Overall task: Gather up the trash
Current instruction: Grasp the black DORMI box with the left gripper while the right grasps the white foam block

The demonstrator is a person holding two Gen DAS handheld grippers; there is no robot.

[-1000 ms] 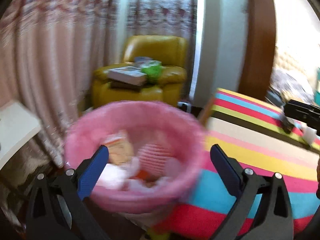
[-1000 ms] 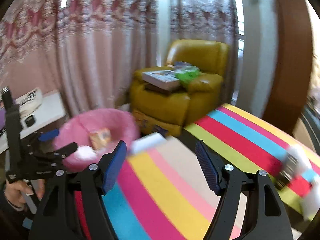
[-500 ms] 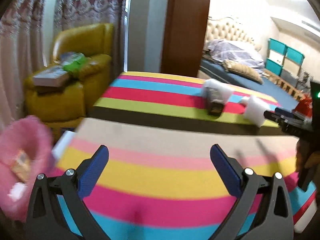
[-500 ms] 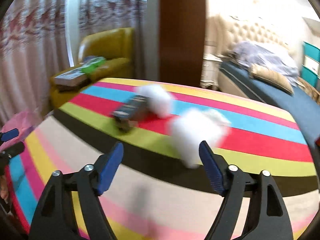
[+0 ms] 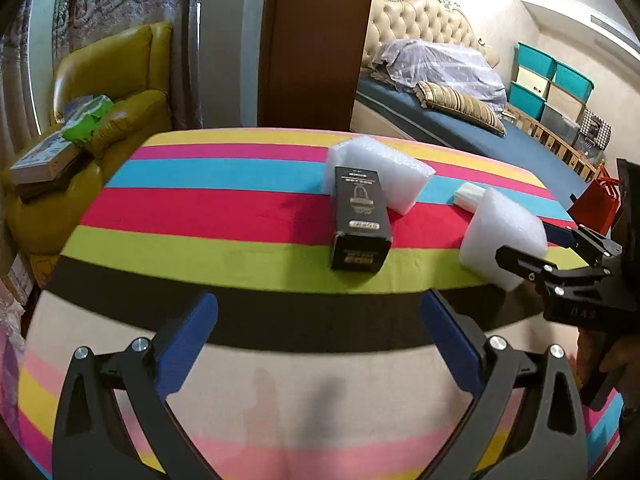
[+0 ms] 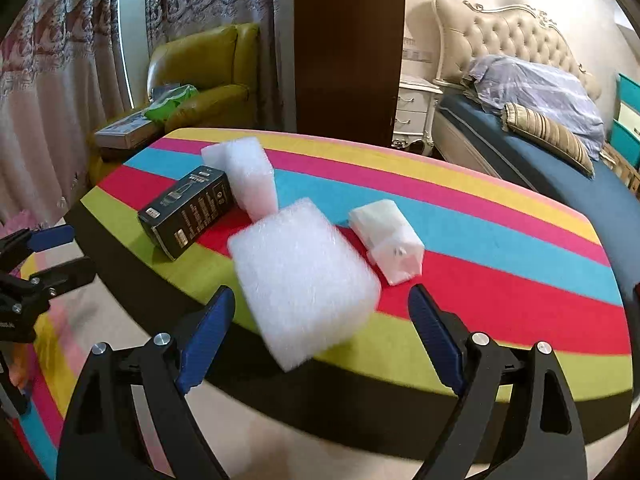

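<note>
- While both claws point down over the striped table (image 5: 224, 216), the trash lies spread across its red, blue and green bands.
- The left claw (image 5: 320, 344) stands wide open with nothing between its blue pads, above the black and beige stripes at the near edge.
- The right claw (image 6: 320, 336) has its jaws opening; the near foam block (image 6: 304, 280) sits just ahead of and partly between its fingers, and no pad presses on it.
- In the left wrist view the right claw (image 5: 532, 248) shows from the side at the right edge, its fingers reaching around that same foam block (image 5: 500, 236).
- A black box (image 5: 360, 220) lies flat on the red and green stripes, one end toward the far side of the table.
- A second foam block (image 5: 384, 172) rests at the far end of the black box, touching it.
- A small white packet (image 6: 388, 236) lies on the red and blue stripes just beside the near foam block, on its right in the right wrist view.
- Beyond the table stand a yellow armchair (image 6: 200, 76) with books and a green bag on it, a dark wooden panel, and a bed (image 6: 560, 152) with a tufted headboard.
</note>
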